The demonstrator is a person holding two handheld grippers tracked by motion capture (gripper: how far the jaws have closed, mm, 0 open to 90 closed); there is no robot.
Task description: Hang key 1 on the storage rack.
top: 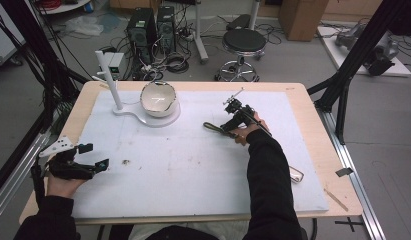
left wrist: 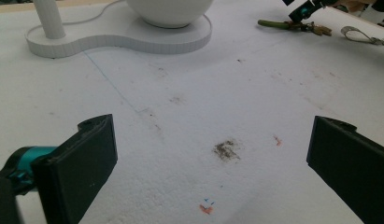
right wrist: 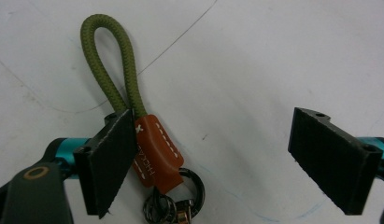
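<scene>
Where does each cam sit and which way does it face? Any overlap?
High view: above the person's side, looking forward and down on the white foam board; both forearms show.
Left gripper view: on the open left gripper, facing the white round bowl.
Right gripper view: on the open right gripper, looking down at the olive cord keychain with brown leather tab.
Shared: the keychain.

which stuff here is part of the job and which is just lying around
In the job:
right gripper, jaws open around it
green rope keychain with brown leather tab

Lying about:
white bowl on white stand
metal clip
left gripper, open
</scene>
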